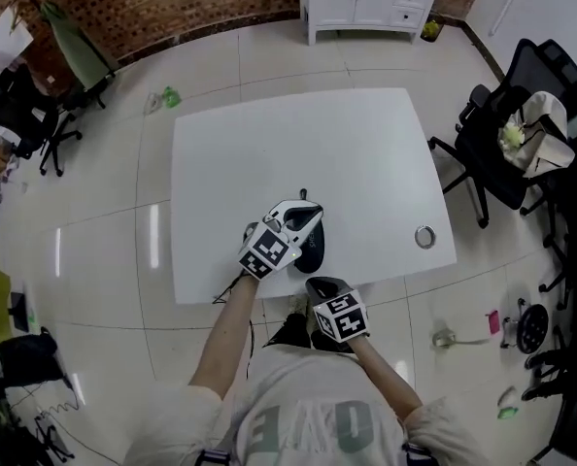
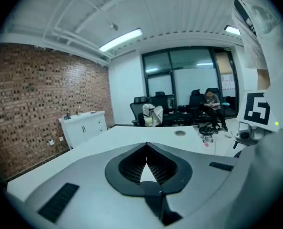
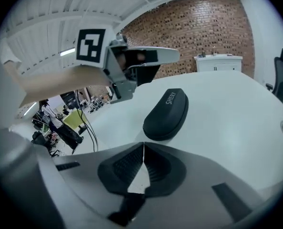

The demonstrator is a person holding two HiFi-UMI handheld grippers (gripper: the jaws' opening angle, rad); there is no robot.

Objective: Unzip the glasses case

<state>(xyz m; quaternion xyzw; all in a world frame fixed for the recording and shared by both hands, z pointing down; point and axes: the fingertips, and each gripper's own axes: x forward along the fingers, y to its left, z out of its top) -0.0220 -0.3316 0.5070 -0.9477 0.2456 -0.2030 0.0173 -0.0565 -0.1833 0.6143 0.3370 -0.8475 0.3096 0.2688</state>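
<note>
Both grippers hold nothing. Our left gripper (image 2: 146,148) has its jaws pressed together and hangs close above the glasses case (image 3: 166,114). Our right gripper (image 3: 143,148) is likewise pinched shut, just short of the case's near end. The case lies closed on the table (image 1: 366,153). We cannot make out its zipper pull, so we judge the unzipping not yet begun.
</note>
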